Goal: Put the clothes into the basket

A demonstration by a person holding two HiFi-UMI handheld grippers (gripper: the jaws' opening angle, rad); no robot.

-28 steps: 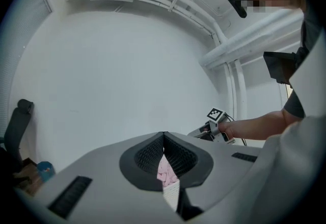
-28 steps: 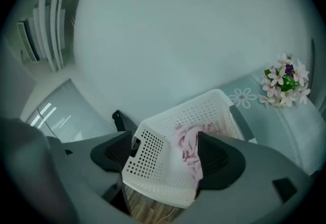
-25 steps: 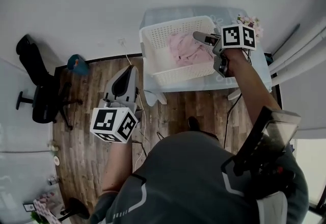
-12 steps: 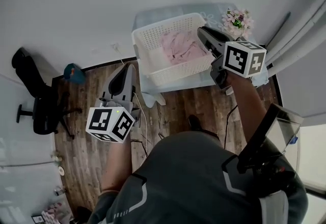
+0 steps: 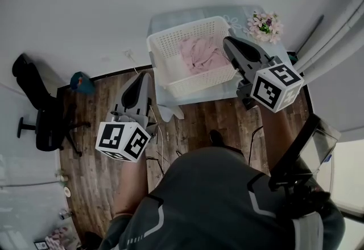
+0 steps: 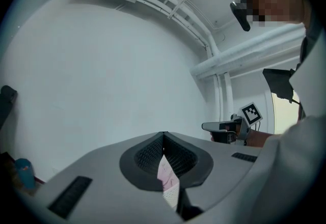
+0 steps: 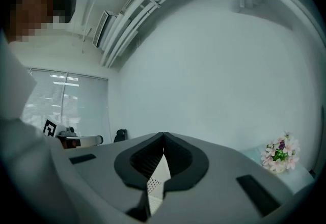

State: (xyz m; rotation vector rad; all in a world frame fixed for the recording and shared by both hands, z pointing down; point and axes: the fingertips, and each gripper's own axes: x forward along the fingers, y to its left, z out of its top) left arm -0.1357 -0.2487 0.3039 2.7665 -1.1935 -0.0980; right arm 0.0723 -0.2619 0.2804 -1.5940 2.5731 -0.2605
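the clothes (image 5: 200,54) are a pale pink crumpled heap, all soft folds, lying inside the white perforated basket (image 5: 199,81), more toward its right side. the basket sits on the light blue bench (image 5: 170,14). the right hand-held gripper (image 5: 228,42) hangs just over the basket's right rim, its jaws just closed up with nothing between them. the left hand-held gripper (image 5: 144,75) is clenched empty too, off to the left above the wood floor (image 5: 91,129).

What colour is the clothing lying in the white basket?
The clothing is pale pink, clearest in the head view.
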